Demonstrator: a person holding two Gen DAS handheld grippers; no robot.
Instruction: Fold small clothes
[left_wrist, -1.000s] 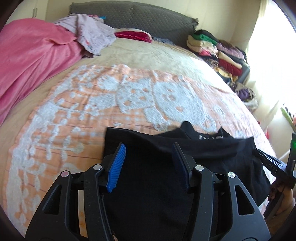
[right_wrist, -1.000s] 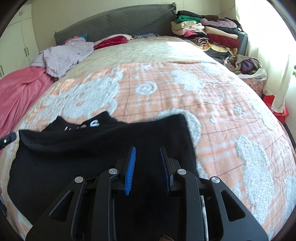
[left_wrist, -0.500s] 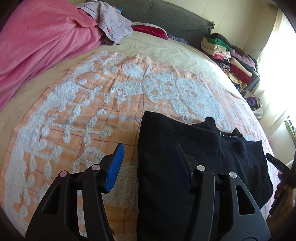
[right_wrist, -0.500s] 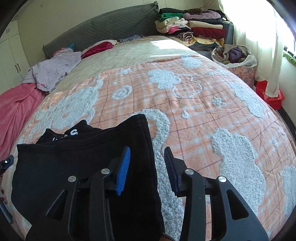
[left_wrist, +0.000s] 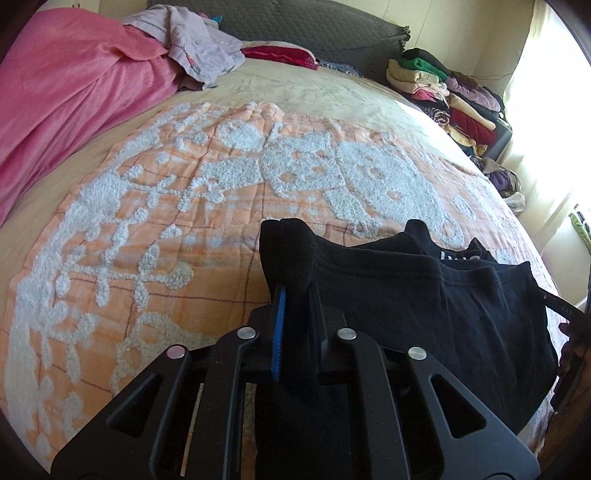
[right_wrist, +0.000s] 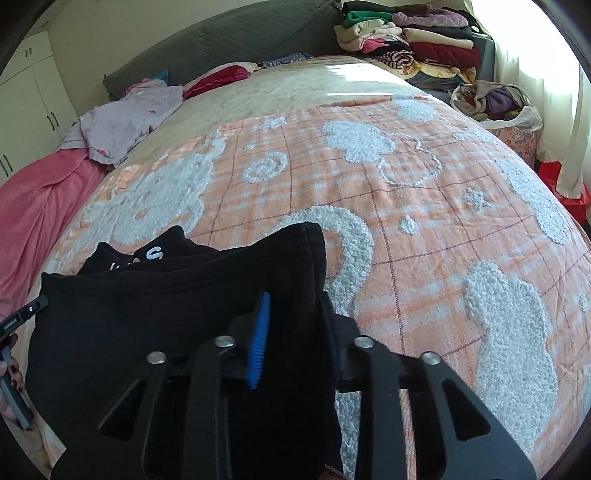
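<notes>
Two grippers pinch the black garment (left_wrist: 424, 314): left gripper (left_wrist: 291, 295) clamped, right gripper (right_wrist: 291, 306) apparently closing on it.

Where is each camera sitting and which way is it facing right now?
Left wrist: on the left gripper, looking down across the bed toward the headboard; its fingers pinch the black garment; the other gripper shows at right.
Right wrist: on the right gripper, same direction; jaws closing on the garment's other corner; a hand at left.
Shared: garment, bed, headboard, clothes pile.

Both wrist cameras look steeply down, close over the bed (left_wrist: 229, 206), sharing the black garment (left_wrist: 424, 302).
</notes>
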